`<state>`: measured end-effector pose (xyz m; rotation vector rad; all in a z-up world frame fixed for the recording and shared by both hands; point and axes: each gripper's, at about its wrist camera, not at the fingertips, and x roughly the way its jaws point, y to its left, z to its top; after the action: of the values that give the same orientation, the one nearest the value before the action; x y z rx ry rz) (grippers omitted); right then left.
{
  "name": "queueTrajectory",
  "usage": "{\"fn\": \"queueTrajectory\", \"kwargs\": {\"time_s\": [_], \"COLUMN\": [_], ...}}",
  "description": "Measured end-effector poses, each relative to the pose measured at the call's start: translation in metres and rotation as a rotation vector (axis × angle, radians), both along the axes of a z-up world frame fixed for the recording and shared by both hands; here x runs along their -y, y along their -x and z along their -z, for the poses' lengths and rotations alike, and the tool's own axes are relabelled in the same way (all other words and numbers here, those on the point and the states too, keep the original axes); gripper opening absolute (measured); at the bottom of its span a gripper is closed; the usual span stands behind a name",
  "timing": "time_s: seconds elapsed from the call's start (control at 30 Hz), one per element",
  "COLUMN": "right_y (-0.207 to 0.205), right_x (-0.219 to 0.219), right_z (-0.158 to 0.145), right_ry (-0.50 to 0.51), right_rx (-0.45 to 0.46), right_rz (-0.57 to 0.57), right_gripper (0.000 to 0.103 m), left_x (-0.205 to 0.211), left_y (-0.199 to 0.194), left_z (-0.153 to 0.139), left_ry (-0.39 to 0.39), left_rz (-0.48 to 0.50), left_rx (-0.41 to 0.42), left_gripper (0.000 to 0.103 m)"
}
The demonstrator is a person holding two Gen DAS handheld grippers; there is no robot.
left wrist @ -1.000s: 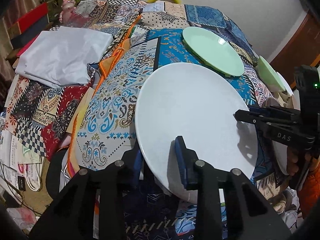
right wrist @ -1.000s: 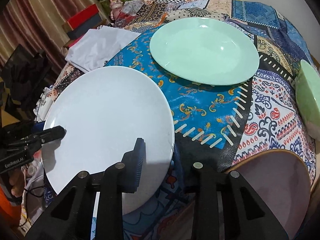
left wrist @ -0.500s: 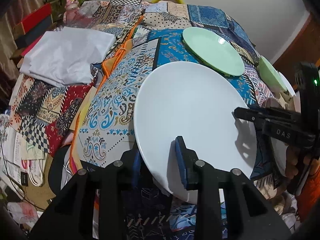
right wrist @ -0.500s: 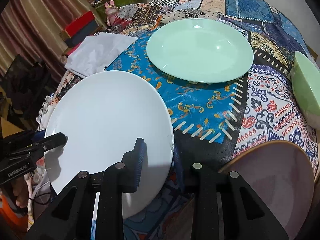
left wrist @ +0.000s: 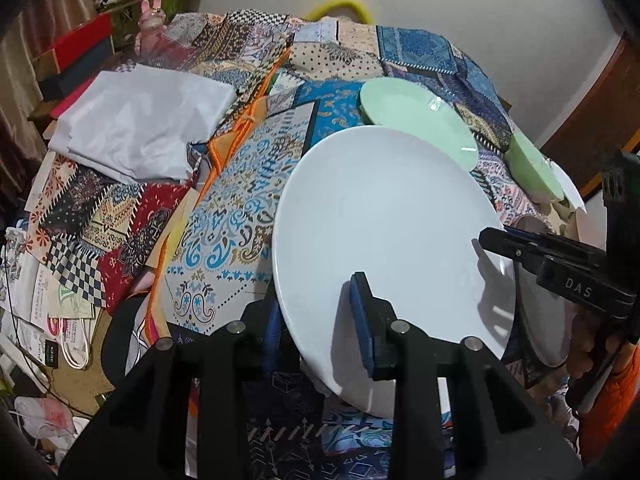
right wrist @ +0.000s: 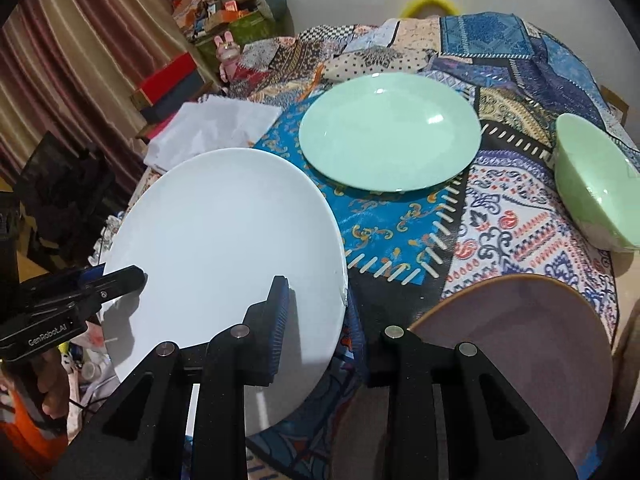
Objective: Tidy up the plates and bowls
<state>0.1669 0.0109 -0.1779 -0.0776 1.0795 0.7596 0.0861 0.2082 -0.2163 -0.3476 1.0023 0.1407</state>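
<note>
Ahead, green plate point(right wrist: 390, 132) w/ bowl point(right wrist: 600, 196) (cloth point(left wrist: 136, 120) left).

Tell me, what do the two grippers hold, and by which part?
Both hold the white plate by its rim: left gripper at its near-left edge, right gripper at the opposite edge.

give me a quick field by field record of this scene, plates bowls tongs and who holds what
held item: large round white plate, lifted and tilted above the patchwork cloth
left tongs: clamped on the near-left rim of the white plate
right tongs: clamped on the plate's opposite rim
resting plate: round mint green plate, flat on the cloth beyond the white one
bowl: pale green bowl, far right, tilted
nearest dish: mauve dish with brown rim, bottom right
other: folded white fabric, left side
</note>
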Motion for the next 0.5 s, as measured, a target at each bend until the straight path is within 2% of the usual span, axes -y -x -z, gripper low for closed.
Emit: {"fn": "queueTrajectory", "kwargs": {"time_s": [0.5], "right_y": [0.009], "right_x": [0.048], "right_z": [-0.028], "right_ry": [-0.058], "right_rx": [0.047], "right_rz": [0.067], "right_gripper": [0.026], "left_x": [0.037], "left_y": [-0.008], "left_z": [-0.031], "left_ry": [-0.026], "left_rz": [0.039], "left_rx": [0.048], "left_gripper": [0.032]}}
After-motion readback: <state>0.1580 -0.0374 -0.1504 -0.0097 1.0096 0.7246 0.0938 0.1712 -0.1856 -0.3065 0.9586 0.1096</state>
